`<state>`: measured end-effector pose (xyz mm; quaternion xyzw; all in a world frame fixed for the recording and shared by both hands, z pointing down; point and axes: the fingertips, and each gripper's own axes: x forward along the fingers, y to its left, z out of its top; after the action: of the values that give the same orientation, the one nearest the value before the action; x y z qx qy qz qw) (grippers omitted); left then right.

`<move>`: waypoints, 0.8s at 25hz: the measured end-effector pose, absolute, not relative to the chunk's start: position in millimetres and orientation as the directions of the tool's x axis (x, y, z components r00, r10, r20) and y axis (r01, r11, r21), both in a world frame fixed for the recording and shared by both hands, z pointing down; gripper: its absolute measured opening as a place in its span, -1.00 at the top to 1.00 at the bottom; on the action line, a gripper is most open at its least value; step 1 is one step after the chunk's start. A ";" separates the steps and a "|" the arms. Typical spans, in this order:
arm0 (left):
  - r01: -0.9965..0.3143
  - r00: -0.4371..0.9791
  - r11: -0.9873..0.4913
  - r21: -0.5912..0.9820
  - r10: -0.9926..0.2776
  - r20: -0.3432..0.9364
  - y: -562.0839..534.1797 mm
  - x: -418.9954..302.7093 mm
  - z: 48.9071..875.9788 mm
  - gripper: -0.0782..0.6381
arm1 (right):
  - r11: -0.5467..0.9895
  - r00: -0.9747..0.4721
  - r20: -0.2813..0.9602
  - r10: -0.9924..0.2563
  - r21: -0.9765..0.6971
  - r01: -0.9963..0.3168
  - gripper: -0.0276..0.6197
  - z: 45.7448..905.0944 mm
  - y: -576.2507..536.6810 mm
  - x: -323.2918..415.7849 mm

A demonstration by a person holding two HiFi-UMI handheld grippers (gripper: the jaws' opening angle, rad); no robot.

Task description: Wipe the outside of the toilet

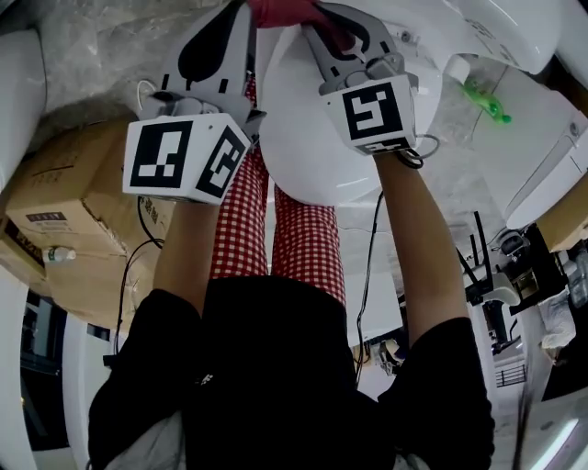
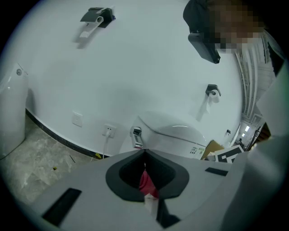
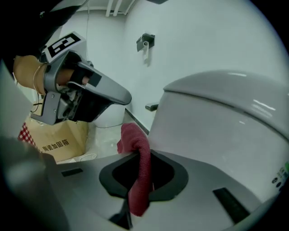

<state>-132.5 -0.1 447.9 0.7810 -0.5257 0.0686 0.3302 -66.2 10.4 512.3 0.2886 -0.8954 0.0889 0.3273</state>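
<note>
A white toilet bowl (image 1: pixel 312 147) sits under both grippers; in the right gripper view its tank (image 3: pixel 216 117) fills the right side. My right gripper (image 1: pixel 322 23) is shut on a red cloth (image 3: pixel 140 180) that arches over the jaws and hangs down in front. In the head view the cloth (image 1: pixel 280 11) bunches at the top edge between the two gripper tips. My left gripper (image 1: pixel 244 13) is shut, and a sliver of red cloth (image 2: pixel 146 182) shows in its seam. Seen from the right gripper view, the left gripper (image 3: pixel 126 97) hovers just above the cloth's peak.
A cardboard box (image 1: pixel 69 211) stands on the floor at the left. More white fixtures (image 1: pixel 551 156) crowd the right, with a green item (image 1: pixel 485 99) on one. A second toilet (image 2: pixel 174 135) stands by the wall ahead. Cables (image 1: pixel 367 275) trail beside the person's checked trousers.
</note>
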 end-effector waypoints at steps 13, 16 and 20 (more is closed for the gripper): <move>-0.871 0.423 -0.202 0.449 -0.774 0.472 2.1 -141.6 455.6 0.76 | 0.606 -0.480 0.703 -0.525 -0.088 -0.791 0.74 549.4 -35.7 -39.6; -0.868 0.428 -0.209 0.451 -0.775 0.465 0.1 -135.6 453.4 0.76 | 0.585 -0.465 0.698 -0.544 -0.082 -0.807 0.74 548.1 -38.9 -25.2; -0.860 0.452 -0.239 0.451 -0.767 0.455 -3.3 -126.0 449.0 0.76 | 0.530 -0.438 0.694 -0.571 -0.095 -0.843 0.74 546.3 -40.3 -11.1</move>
<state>-126.0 -3.3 449.0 0.7841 -0.5189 0.0695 0.3332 -11.1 -40.3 546.3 0.4318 -0.8187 0.2205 0.3078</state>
